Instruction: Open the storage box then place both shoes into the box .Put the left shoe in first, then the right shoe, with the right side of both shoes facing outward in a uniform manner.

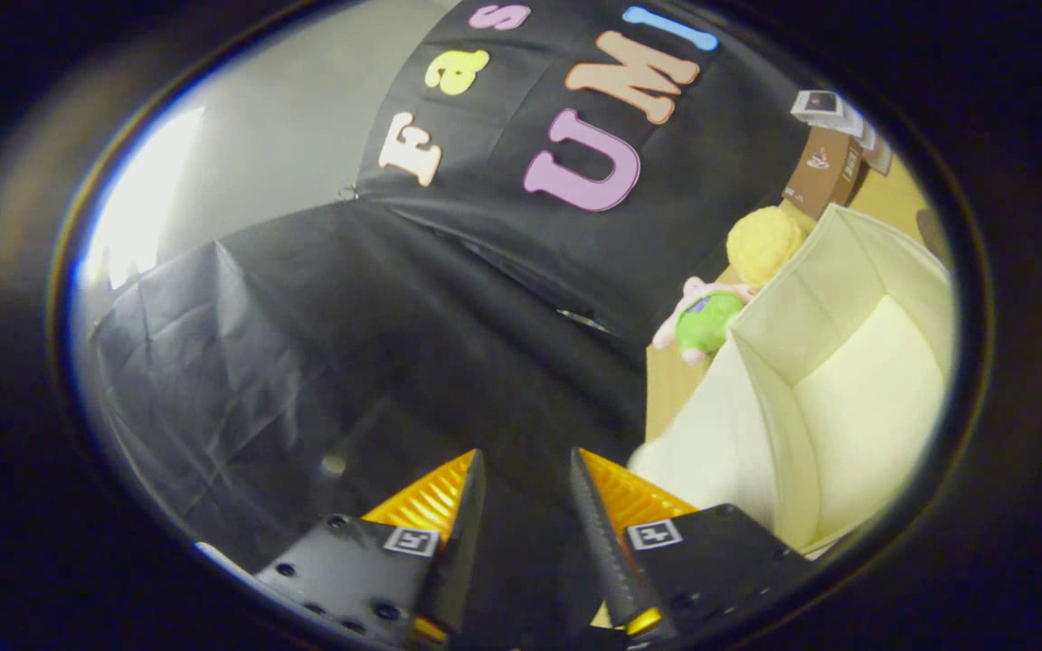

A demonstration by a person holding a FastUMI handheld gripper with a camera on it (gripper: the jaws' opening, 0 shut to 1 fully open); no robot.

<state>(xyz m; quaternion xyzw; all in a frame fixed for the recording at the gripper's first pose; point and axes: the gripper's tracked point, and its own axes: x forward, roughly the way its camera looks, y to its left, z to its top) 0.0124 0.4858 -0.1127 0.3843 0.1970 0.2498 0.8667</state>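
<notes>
Black cloth wall (449, 344) faces the gripper (525, 466), fingers (467, 515) slightly apart, holding nothing.

Gripper view: riding on the gripper (525, 466), looking forward along its parted, empty fingers, rolled sideways. Facing the black cloth wall (449, 298) at 12 o'clock, fairly near. Open storage box (833, 380) sitting close at 3 o'clock.
</notes>
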